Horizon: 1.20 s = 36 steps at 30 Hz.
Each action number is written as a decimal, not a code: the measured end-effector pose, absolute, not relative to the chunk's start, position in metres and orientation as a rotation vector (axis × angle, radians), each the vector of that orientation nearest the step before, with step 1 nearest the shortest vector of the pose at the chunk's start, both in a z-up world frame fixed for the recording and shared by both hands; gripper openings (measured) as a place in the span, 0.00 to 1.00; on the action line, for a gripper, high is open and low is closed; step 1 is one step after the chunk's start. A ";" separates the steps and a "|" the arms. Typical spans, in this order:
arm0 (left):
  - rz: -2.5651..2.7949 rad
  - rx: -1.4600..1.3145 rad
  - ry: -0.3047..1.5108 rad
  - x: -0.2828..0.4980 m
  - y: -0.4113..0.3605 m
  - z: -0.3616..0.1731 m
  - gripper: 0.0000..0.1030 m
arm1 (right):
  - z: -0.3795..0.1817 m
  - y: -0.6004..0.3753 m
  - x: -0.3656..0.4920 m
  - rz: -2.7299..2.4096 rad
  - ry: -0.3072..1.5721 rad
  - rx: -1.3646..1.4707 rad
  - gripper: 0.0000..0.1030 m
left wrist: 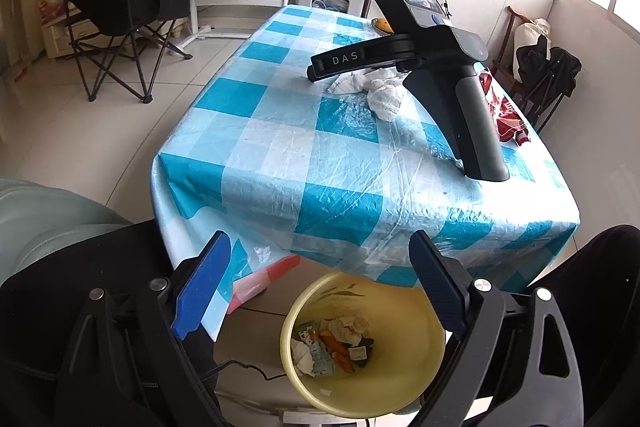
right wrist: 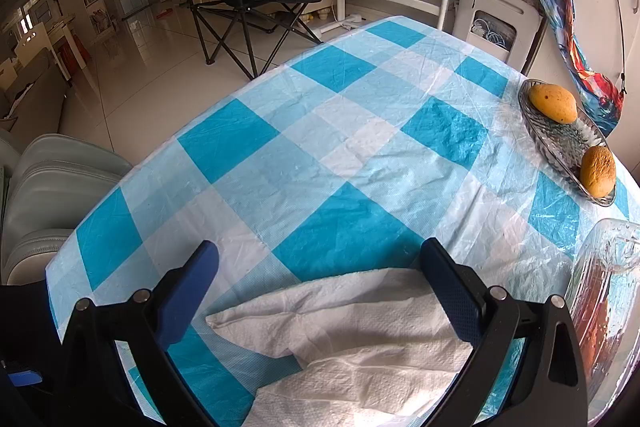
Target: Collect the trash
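In the left wrist view my left gripper (left wrist: 320,287) is open and empty, held just off the table's near edge above a yellow bin (left wrist: 416,343) on the floor. The bin holds crumpled tissue, wrappers and orange scraps (left wrist: 332,343). Further along the checked tablecloth (left wrist: 280,147), my right gripper (left wrist: 320,69) hovers low over crumpled white tissues (left wrist: 380,93). In the right wrist view the right gripper (right wrist: 320,287) is open, its blue fingers (right wrist: 192,291) straddling a white paper towel (right wrist: 340,331) that lies flat on the cloth.
A glass dish (right wrist: 560,143) with two yellow-brown fruits sits at the table's far right. A clear plastic container (right wrist: 600,287) stands close to the right finger. A red wrapper (left wrist: 508,115) lies at the right table edge. A folding chair (left wrist: 116,15) and a desk stand on the floor beyond.
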<state>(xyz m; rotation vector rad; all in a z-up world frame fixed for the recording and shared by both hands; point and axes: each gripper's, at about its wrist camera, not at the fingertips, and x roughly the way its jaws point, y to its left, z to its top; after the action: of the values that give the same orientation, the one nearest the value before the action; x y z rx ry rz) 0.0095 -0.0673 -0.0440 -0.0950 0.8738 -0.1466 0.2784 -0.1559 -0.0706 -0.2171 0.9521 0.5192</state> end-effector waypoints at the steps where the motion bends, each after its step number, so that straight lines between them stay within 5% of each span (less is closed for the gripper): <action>1: -0.147 -0.089 0.877 0.010 -0.067 -0.045 0.85 | -0.071 -0.156 0.279 0.519 0.952 -0.217 0.93; 36: -0.140 -0.160 0.947 0.020 -0.051 -0.061 0.85 | -0.071 -0.156 0.280 0.519 0.952 -0.217 0.93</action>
<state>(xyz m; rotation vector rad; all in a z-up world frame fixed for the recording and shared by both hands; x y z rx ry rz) 0.0200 -0.0506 -0.0609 -0.1602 0.9471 -0.1397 0.2795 -0.1555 -0.0713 -0.2174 0.9517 0.5193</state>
